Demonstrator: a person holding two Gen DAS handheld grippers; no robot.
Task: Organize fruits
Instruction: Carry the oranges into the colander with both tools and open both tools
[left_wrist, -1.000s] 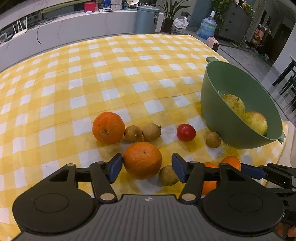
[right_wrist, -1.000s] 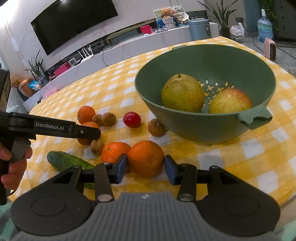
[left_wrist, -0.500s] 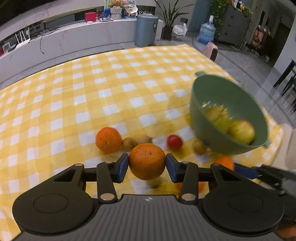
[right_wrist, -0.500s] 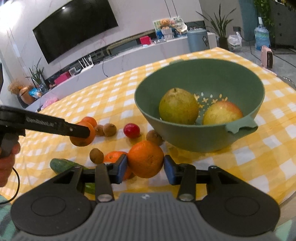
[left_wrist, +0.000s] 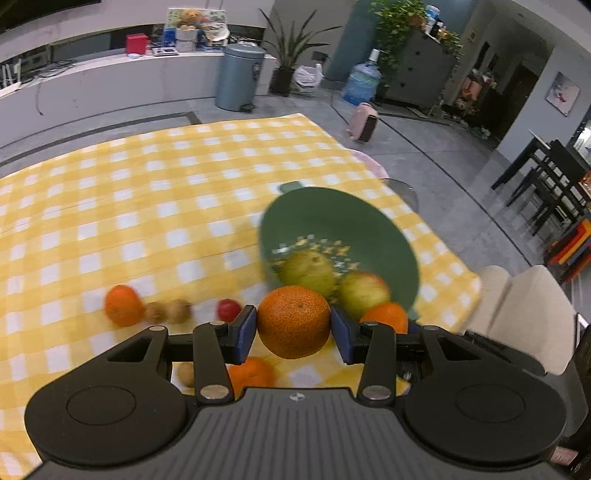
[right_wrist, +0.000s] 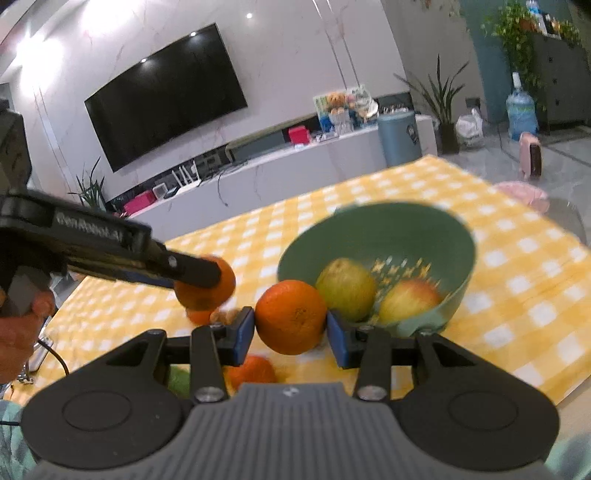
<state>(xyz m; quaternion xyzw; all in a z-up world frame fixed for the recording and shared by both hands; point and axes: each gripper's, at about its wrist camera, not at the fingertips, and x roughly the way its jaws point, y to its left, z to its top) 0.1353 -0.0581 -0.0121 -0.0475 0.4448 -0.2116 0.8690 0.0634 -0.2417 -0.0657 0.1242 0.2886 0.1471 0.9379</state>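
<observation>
My left gripper is shut on a large orange, held off the yellow checked table beside the green colander bowl. In the bowl lie a pear and an apple. My right gripper is shut on another orange, in the air at the bowl's near rim. The right wrist view shows the left gripper coming in from the left with its orange. On the cloth lie an orange, small brown fruits and a red fruit.
Below the grippers, one more orange and a green cucumber lie on the cloth. A person's hand holds the left gripper's handle. A beige chair stands past the table's right edge, close behind the bowl.
The left gripper closed on its orange and lifted it. The right gripper, holding its orange all along, rose too. Both now hang nearer the bowl.
</observation>
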